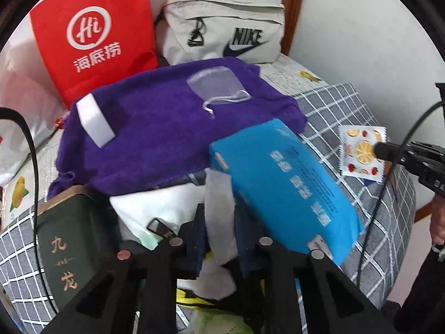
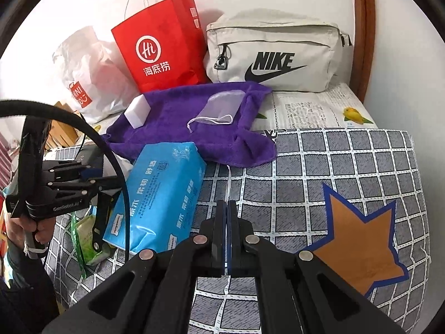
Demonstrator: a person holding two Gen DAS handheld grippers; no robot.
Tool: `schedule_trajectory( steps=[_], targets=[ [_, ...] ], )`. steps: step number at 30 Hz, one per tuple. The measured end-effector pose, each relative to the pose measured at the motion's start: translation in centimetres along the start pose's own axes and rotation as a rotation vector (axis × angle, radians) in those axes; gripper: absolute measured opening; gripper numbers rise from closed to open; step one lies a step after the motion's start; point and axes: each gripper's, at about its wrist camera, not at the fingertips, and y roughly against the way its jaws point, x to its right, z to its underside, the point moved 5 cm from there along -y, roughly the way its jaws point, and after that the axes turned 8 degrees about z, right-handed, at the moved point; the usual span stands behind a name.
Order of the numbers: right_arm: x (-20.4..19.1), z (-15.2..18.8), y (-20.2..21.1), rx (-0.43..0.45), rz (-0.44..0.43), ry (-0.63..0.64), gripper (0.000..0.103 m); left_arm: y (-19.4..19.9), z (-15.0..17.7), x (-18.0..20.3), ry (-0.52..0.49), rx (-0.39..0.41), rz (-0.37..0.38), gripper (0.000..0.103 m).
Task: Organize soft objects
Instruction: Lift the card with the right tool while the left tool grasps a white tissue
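My left gripper [image 1: 219, 217] is shut on a white tissue [image 1: 219, 208] that sticks out of the blue tissue pack [image 1: 283, 186]; the pack hangs tilted from it above the bed. The pack also shows in the right wrist view [image 2: 161, 194], with the left gripper [image 2: 91, 183] beside it. My right gripper [image 2: 228, 208] is shut on a thin flat fruit-printed sachet [image 1: 361, 151], seen edge-on between its fingers. A purple towel [image 2: 192, 122] lies behind, carrying a white sponge block [image 2: 137, 112] and a clear mesh pouch [image 2: 222, 105].
A red paper bag [image 2: 164, 47], a beige Nike pouch [image 2: 272, 53] and a white plastic bag [image 2: 89, 75] stand against the wall. A dark green box [image 1: 69, 239] and a green packet [image 2: 89, 239] lie at the left. The grey checked cover [image 2: 333, 161] has an orange star patch [image 2: 358, 233].
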Motion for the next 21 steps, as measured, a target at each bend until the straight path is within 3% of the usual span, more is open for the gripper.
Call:
schedule_trajectory(
  steps=[1, 12, 15, 21],
  targets=[
    [0.0, -0.1, 0.1, 0.004, -0.005, -0.003, 0.001, 0.1, -0.1, -0.2, 0.003, 0.008, -0.007, 0.009],
    [-0.6, -0.9, 0.4, 0.024, -0.028, 0.005, 0.001, 2.6, -0.1, -1.4, 0.057, 0.071, 0.034, 0.007],
    [-1.1, -1.3, 0.7, 0.033, -0.031, 0.017, 0.001, 3.9, -0.3, -1.9, 0.090, 0.109, 0.077, 0.007],
    [-2.5, -2.6, 1.3, 0.059, -0.062, 0.042, 0.001, 7.2, -0.8, -3.4, 0.128, 0.185, 0.089, 0.007]
  ],
)
